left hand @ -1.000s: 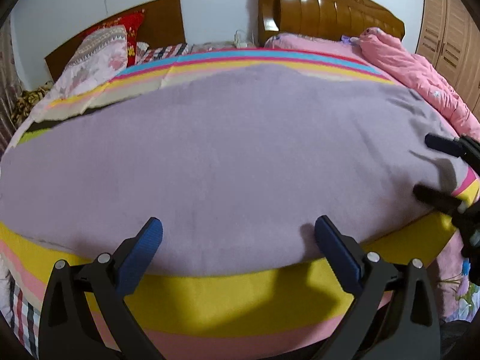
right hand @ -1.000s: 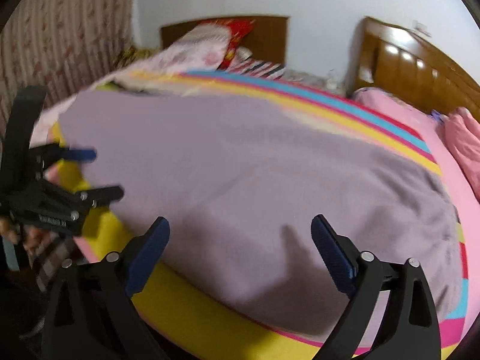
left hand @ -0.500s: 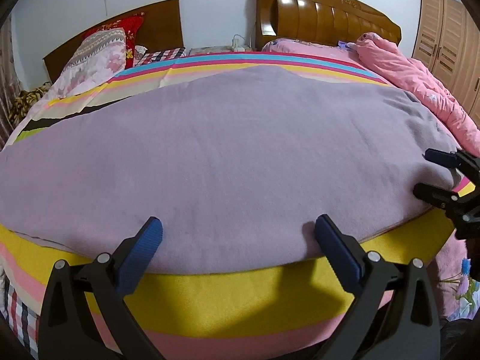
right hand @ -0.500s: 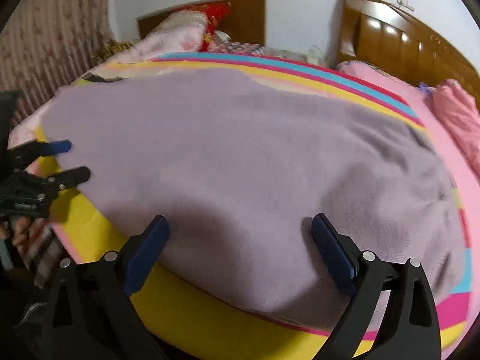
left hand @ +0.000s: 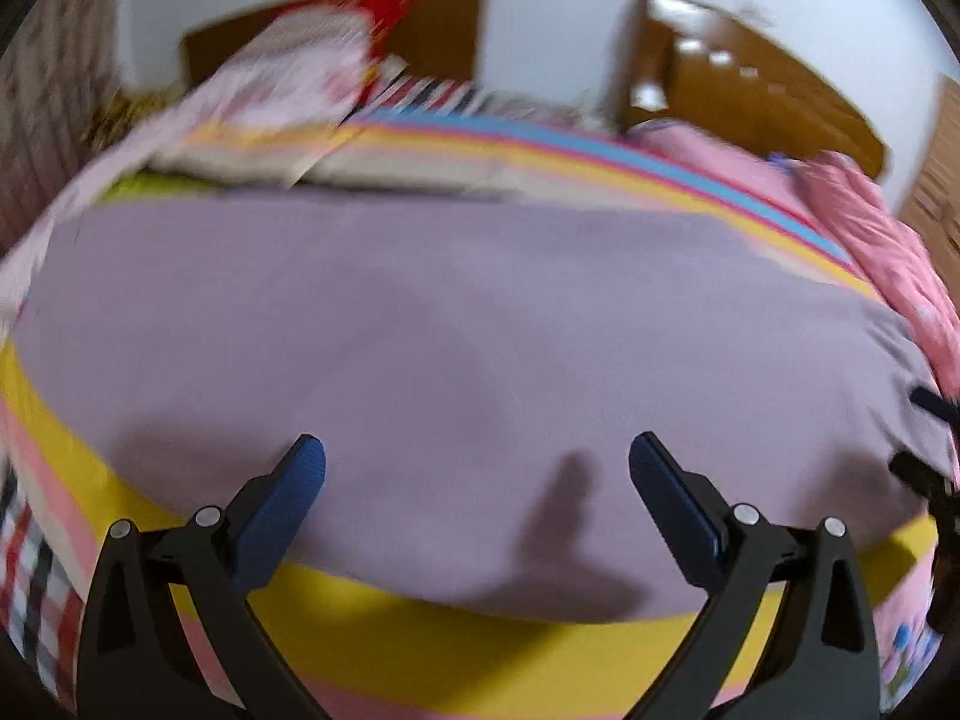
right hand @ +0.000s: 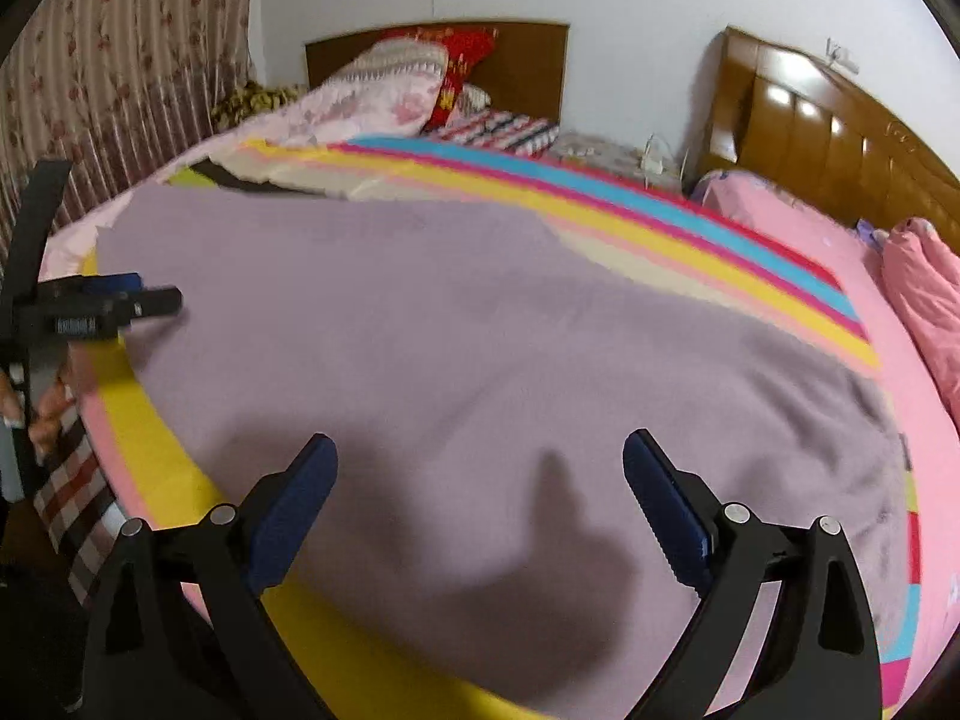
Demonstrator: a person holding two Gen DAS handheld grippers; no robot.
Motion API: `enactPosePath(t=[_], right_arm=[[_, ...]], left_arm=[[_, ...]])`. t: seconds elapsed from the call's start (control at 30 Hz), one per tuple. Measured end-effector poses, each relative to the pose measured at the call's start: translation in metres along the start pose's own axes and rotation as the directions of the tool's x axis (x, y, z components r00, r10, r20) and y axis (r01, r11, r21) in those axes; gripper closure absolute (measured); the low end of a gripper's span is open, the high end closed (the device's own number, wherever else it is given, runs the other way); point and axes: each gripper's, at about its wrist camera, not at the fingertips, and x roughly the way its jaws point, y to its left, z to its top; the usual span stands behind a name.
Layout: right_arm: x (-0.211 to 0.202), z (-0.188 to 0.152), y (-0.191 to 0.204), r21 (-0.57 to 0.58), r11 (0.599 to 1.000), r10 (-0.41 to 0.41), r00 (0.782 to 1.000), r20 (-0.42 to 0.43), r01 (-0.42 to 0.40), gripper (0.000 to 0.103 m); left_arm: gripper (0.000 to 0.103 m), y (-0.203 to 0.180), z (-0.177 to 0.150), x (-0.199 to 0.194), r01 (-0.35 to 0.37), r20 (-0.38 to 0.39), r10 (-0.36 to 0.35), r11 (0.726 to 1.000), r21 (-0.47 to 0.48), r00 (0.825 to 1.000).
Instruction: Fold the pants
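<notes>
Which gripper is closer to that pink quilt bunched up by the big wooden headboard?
Right. The right gripper sits toward the pink quilt; the left gripper is across the purple pants.

A plain lilac colour is shown across the pants (right hand: 456,360), with no pattern. The bedsheet (right hand: 600,204) beneath is striped in yellow, pink, magenta, blue and cream. Black frames and dark blue pads are seen on the left hand-held gripper (left hand: 477,465) and the right hand-held gripper (right hand: 480,459). A pink floral print is carried by the pillow (right hand: 384,96), and a red cushion (right hand: 462,60) is marked in yellow. The quilt (right hand: 924,300) is plain pink. The headboard (right hand: 828,138) is glossy brown wood. The curtain (right hand: 114,72) is striped, with red flowers.
</notes>
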Motion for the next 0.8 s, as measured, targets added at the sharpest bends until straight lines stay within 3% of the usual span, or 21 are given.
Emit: enactPosePath(t=[0.07,0.17,0.27,0.33,0.4,0.43,0.5,0.57,0.63,0.7,0.73,0.77,0.8], right_arm=[[0.018,-0.008,0.002,0.005,1.000,0.004,0.998,-0.067,-0.003,0.010],[0.017,-0.022,-0.003,0.018,0.999,0.028,0.999,-0.037,-0.027,0.008],[0.012,-0.015,-0.005,0.009,1.000,0.021,0.995,-0.093,-0.020,0.008],[0.006,0.001,-0.003,0.006,1.000,0.014,0.996,-0.088,-0.013,0.008],[0.001,0.024,0.005,-0.005,0.998,0.060,0.997,-0.040,-0.060,0.008],[0.002,0.040,0.011,-0.013,0.995,0.094,0.995,-0.019,-0.094,0.008],[0.011,0.071,0.034,-0.063,0.987,0.150,0.989,0.013,-0.149,0.008],[0.024,0.095,0.064,-0.125,0.978,0.172,0.985,0.019,-0.168,0.008],[0.036,0.115,0.102,-0.188,0.959,0.223,0.974,0.030,-0.213,0.008],[0.043,0.131,0.142,-0.253,0.931,0.283,0.958,0.049,-0.262,0.008],[0.047,0.138,0.165,-0.296,0.911,0.314,0.948,0.052,-0.286,0.008],[0.050,0.145,0.197,-0.362,0.872,0.367,0.929,0.041,-0.328,0.008],[0.053,0.149,0.220,-0.405,0.843,0.399,0.917,0.029,-0.354,0.008]], left_arm=[[0.002,0.002,-0.007,-0.001,0.018,0.026,-0.019,0.998,0.053,0.999],[0.002,-0.008,-0.016,-0.002,-0.034,0.038,0.030,0.991,0.130,0.999],[0.002,-0.001,-0.012,-0.011,0.014,0.045,-0.018,0.996,0.093,0.999],[0.002,0.018,-0.004,-0.024,0.052,0.097,-0.057,0.997,0.052,0.994],[0.002,0.046,0.010,-0.032,-0.035,0.155,0.030,0.999,0.028,0.987],[0.002,0.064,0.017,-0.031,-0.091,0.158,0.090,0.996,0.000,0.983],[0.002,0.103,0.029,-0.028,-0.129,0.142,0.144,0.986,-0.108,0.979],[0.002,0.157,0.028,-0.039,-0.109,0.137,0.160,0.940,-0.323,0.977],[0.002,0.199,0.015,-0.058,-0.007,0.201,0.115,0.881,-0.473,0.973],[0.002,0.248,-0.011,-0.075,0.116,0.276,0.080,0.773,-0.624,0.958],[0.002,0.263,-0.021,-0.079,0.152,0.299,0.072,0.734,-0.662,0.952],[0.002,0.282,-0.038,-0.085,0.183,0.313,0.078,0.672,-0.717,0.946],[0.002,0.291,-0.046,-0.088,0.183,0.311,0.088,0.646,-0.741,0.946]])
